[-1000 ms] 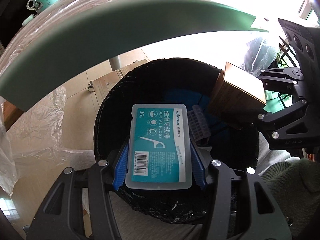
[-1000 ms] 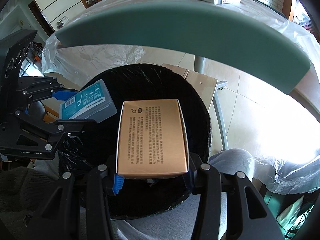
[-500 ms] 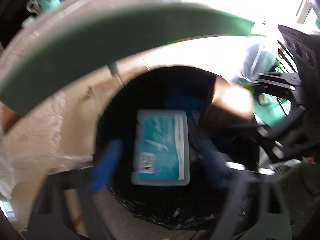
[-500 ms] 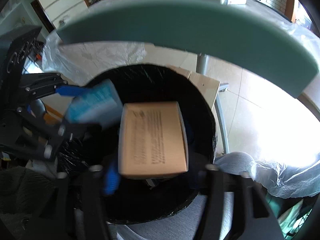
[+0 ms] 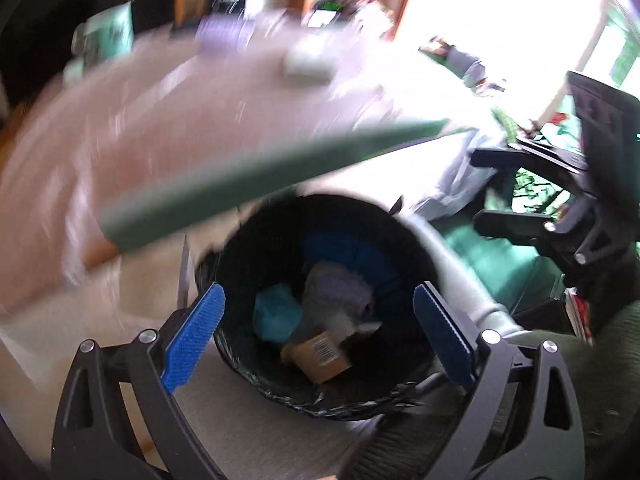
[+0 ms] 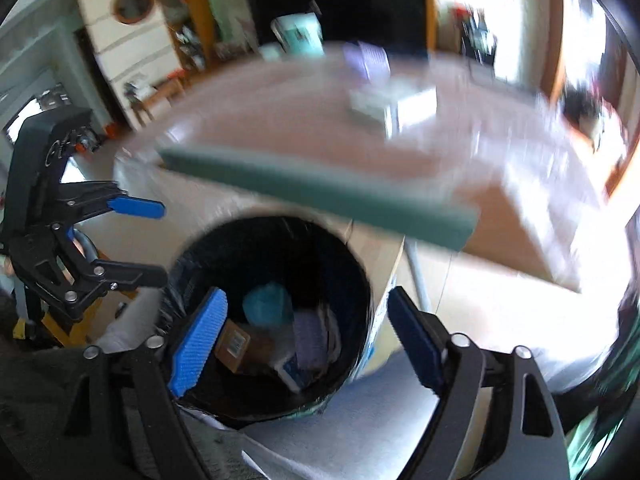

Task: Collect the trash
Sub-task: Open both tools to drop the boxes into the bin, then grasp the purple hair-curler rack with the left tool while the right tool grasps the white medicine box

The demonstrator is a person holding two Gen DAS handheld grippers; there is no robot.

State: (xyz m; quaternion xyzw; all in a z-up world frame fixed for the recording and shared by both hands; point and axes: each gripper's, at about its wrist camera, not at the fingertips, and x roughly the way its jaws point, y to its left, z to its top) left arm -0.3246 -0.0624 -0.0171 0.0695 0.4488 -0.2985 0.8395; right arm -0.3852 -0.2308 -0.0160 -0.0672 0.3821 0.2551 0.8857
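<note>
Both boxes are now lying in bin [image 5: 320, 404]; left gripper [image 5: 316, 338] & right gripper [image 6: 304, 346] jaws are gaping wide, empty, lifting twd tabletop [image 6: 500, 168] at upper frame.

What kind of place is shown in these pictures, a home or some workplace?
Most likely a home living or dining room. A plastic-covered table carries a mug and small boxes, a lined trash bin stands beside it on a tiled floor, and shelves line the back wall.

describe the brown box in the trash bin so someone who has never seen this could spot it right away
Find the round bin with the black liner below the table edge, and look at its bottom. Among the trash, the brown cardboard box lies nearest the camera, beside a teal item. It alone shows a white barcode label.
</note>
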